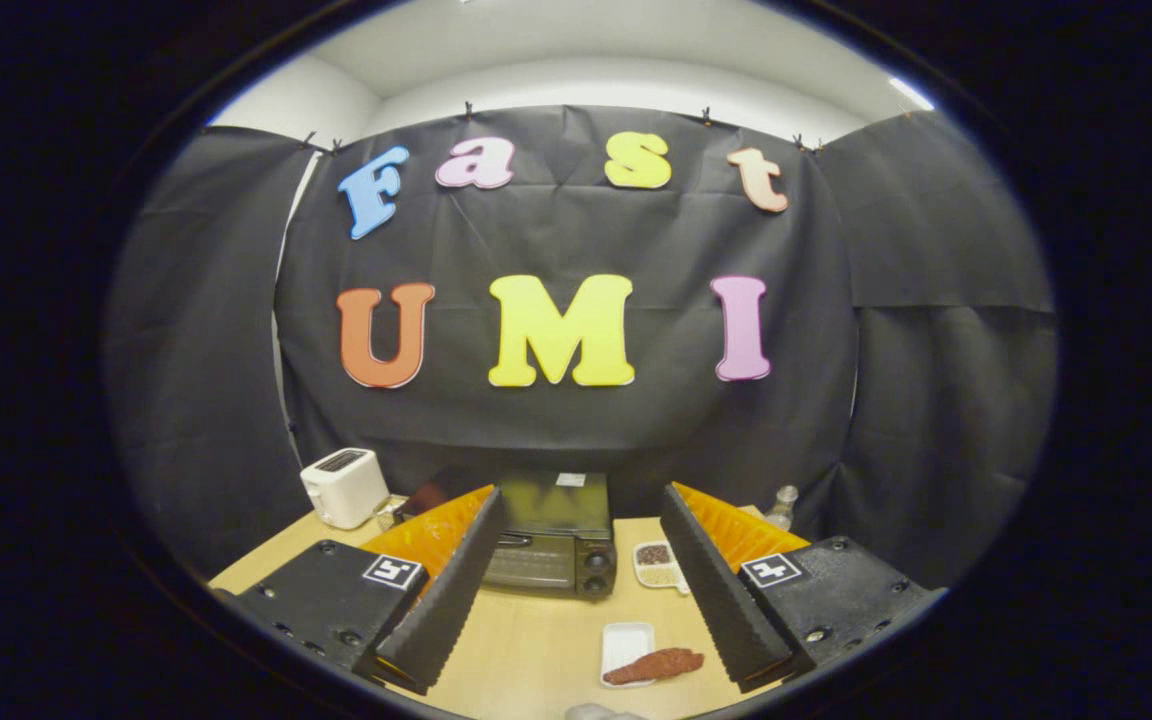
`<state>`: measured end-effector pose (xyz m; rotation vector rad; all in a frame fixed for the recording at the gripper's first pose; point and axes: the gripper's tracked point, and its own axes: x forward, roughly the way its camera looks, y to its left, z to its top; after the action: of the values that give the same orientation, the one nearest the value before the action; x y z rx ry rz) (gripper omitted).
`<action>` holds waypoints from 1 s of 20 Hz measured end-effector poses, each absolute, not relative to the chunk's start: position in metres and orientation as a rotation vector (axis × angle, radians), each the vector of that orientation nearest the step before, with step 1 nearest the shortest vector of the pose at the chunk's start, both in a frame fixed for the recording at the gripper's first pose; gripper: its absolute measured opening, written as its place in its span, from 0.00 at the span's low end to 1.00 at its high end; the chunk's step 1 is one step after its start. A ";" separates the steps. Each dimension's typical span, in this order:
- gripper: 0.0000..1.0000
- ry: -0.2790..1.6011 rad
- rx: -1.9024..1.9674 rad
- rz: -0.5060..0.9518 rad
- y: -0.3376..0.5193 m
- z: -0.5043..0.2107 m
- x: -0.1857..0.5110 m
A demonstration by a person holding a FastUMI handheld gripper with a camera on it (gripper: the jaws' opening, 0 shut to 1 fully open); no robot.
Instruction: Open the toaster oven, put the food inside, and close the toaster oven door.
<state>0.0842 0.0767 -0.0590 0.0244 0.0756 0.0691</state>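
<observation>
The tongs [584,570] hang wide apart above the table [536,640], holding nothing; the spread suits an approach, since the oven [551,545] stands shut at the table's far side, seen between the fingers, and its door handle is likely the first thing to catch; the food [658,664], a reddish-brown piece, lies half on a small white tray [626,645] nearer than the oven, within easy reach once the door is down; a toaster [344,487] sits far left, a dish [658,563] of grains just right of the oven, a bottle [782,507] beyond.
</observation>
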 end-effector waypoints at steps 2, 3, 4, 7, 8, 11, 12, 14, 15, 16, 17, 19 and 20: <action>1.00 0.094 0.020 0.077 0.094 -0.076 0.107; 1.00 0.101 0.018 0.084 0.104 -0.085 0.118; 1.00 0.117 0.023 0.089 0.115 -0.096 0.131; 1.00 0.155 0.038 0.102 0.146 -0.124 0.171; 1.00 0.171 0.039 0.101 0.155 -0.133 0.185; 1.00 0.214 0.031 0.105 0.184 -0.161 0.225; 1.00 0.221 0.017 0.104 0.191 -0.169 0.239; 1.00 0.252 -0.011 0.098 0.202 -0.186 0.261; 1.00 0.260 -0.018 0.096 0.207 -0.191 0.269; 1.00 0.266 -0.031 0.086 0.207 -0.198 0.278; 1.00 0.273 -0.048 0.073 0.205 -0.201 0.286; 1.00 0.293 -0.070 0.053 0.204 -0.212 0.299; 1.00 0.305 -0.068 0.060 0.204 -0.216 0.298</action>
<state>0.2979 0.2044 -0.2164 -0.0678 0.3046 0.0599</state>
